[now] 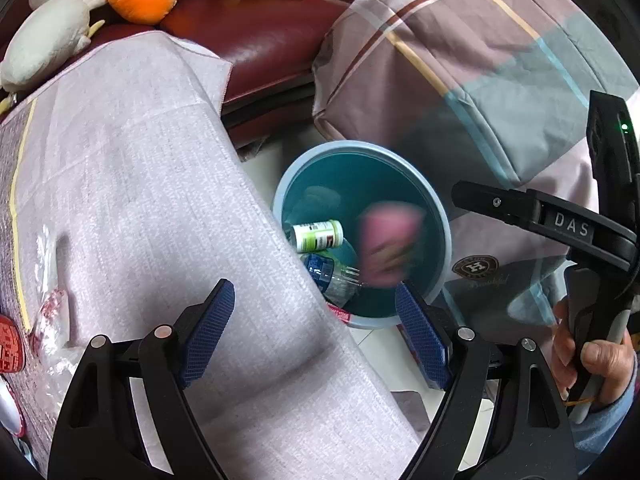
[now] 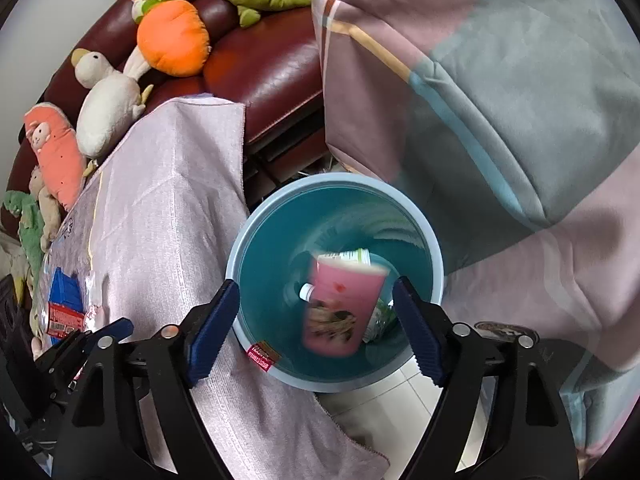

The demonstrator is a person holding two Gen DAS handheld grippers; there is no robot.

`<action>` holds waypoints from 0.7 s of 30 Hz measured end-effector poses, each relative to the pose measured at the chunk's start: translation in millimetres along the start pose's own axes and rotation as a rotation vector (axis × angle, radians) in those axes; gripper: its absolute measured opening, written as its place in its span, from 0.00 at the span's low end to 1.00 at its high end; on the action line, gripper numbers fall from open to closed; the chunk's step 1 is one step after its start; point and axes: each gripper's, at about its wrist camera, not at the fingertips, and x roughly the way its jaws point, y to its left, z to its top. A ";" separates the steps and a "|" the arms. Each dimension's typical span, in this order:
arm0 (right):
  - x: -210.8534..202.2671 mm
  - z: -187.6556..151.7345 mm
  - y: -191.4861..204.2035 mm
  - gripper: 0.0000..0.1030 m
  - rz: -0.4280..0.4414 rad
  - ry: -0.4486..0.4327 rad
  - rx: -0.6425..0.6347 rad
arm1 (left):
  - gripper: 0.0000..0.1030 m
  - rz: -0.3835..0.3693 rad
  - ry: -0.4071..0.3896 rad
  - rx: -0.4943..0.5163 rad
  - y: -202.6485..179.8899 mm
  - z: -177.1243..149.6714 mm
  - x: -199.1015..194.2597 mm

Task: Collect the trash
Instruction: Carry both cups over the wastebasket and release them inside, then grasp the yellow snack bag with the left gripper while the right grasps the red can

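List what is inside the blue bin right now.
In the blue bin: a blurred pink cup, a white bottle with a green label and a clear plastic bottle. The cup covers whatever lies beneath it.

A home living room: maroon leather sofa with plush toys and tiled floor.

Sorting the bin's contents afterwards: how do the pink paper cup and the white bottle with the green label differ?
The pink paper cup is blurred, apparently mid-fall, clear of the right gripper's open jaws; the white bottle with the green label lies sharp on its side. The cup looks wider and open-topped, the bottle narrower. Both are inside the blue round bin.
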 end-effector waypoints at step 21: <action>-21.4 -20.1 51.9 0.83 -0.060 0.039 -0.061 | 0.81 -0.025 -0.060 -0.092 52.9 -38.8 -48.8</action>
